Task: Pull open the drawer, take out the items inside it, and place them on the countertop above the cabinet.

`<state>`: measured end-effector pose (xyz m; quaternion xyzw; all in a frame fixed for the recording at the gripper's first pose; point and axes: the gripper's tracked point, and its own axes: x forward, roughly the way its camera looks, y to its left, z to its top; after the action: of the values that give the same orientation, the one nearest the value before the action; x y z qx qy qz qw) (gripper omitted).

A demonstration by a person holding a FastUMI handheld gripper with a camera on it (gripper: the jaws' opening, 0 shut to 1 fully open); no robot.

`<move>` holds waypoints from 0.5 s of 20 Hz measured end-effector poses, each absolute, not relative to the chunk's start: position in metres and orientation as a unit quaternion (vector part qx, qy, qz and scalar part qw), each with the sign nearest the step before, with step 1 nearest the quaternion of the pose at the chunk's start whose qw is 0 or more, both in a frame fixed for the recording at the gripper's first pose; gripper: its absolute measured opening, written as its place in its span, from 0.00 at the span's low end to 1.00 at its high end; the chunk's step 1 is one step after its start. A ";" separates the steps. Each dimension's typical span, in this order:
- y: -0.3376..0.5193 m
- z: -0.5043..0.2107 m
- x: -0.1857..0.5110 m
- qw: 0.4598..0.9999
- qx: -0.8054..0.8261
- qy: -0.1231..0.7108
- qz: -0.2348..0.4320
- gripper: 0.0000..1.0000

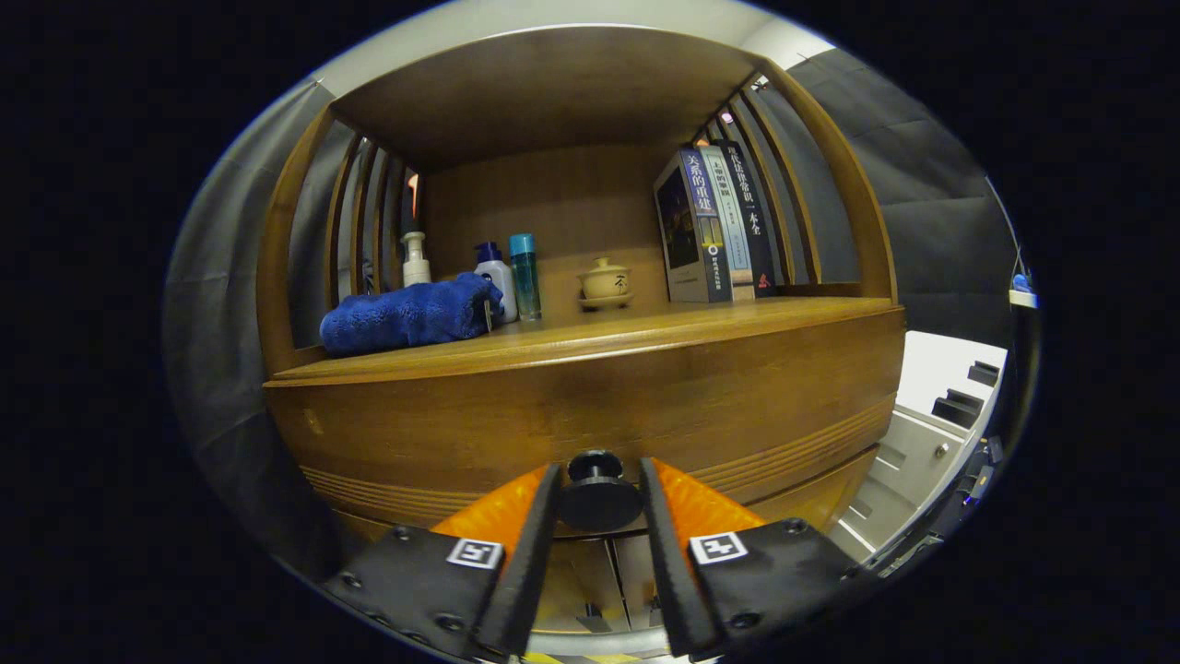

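Observation:
A black round knob (597,496) sticks out of the wooden drawer front (590,406). It sits between my two fingertips. My gripper (597,487) is shut on this knob, with an orange-and-black finger (533,535) pressed against each side. The drawer's inside is hidden behind its front panel. Just above the drawer runs the wooden countertop (645,332) of the cabinet.
On the countertop lie a folded blue towel (410,315), a pump bottle (416,259), a white bottle (496,277), a teal bottle (525,275), a lidded tea cup (606,281) and three upright books (714,226). A shelf roof (553,88) covers it. A white unit (931,415) stands to the right.

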<state>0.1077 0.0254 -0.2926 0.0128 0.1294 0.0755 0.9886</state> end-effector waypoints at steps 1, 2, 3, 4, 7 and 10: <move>0.026 -0.292 0.109 0.989 0.016 0.126 0.076 0.59; 0.027 -0.293 0.109 0.988 0.018 0.131 0.076 0.54; 0.026 -0.299 0.110 0.987 0.021 0.143 0.076 0.54; 0.026 -0.302 0.107 0.985 0.019 0.156 0.078 0.54; 0.025 -0.299 0.109 0.986 0.008 0.150 0.077 0.51; 0.025 -0.302 0.109 0.986 0.012 0.146 0.077 0.46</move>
<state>0.1093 0.0249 -0.3018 0.0125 0.1455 0.0767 0.9863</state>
